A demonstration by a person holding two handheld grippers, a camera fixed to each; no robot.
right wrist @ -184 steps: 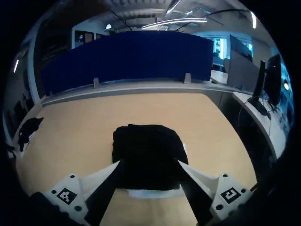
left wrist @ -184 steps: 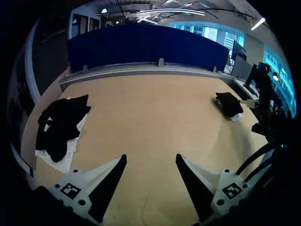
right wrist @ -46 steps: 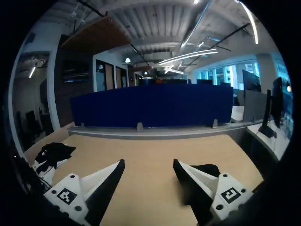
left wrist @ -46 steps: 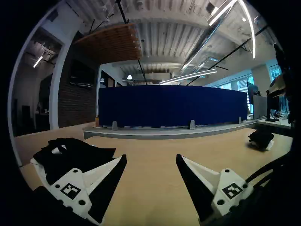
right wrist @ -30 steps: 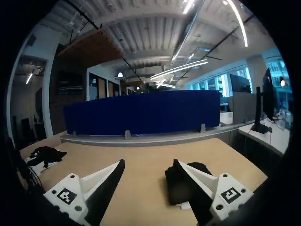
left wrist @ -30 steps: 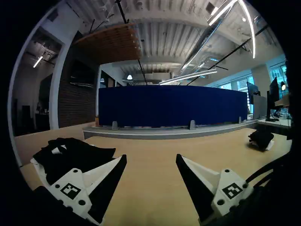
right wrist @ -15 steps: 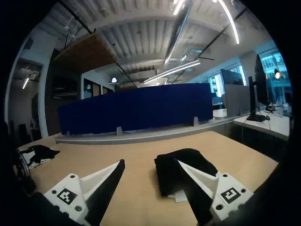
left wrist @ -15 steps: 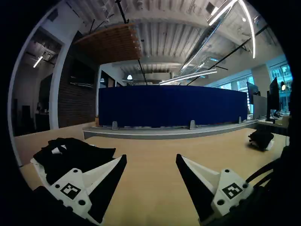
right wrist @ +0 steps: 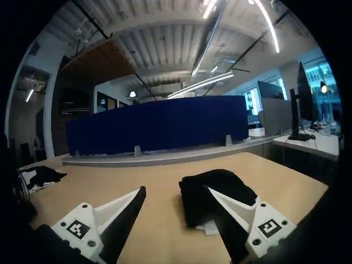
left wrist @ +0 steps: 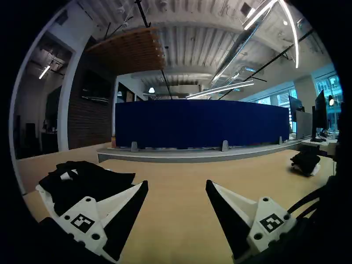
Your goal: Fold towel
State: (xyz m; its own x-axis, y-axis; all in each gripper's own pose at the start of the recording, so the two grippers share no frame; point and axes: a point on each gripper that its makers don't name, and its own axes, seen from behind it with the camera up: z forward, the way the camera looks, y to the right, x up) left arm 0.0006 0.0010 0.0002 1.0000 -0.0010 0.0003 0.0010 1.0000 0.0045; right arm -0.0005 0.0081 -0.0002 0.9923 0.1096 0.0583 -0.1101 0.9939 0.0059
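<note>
— What is each gripper doing?
— The left gripper [left wrist: 176, 189] is hovering, jaws spread; a loose black pile [left wrist: 83, 182] is lying just beside its left finger. The right gripper [right wrist: 174, 193] is also gaping (nothing between its fingers), and the folded black towel [right wrist: 211, 193] is resting partly behind its right finger, near the edge of the wooden table [right wrist: 110, 185].
— And the room?
— The table is stretching open between both heaps, ending at a blue partition [left wrist: 198, 123].
</note>
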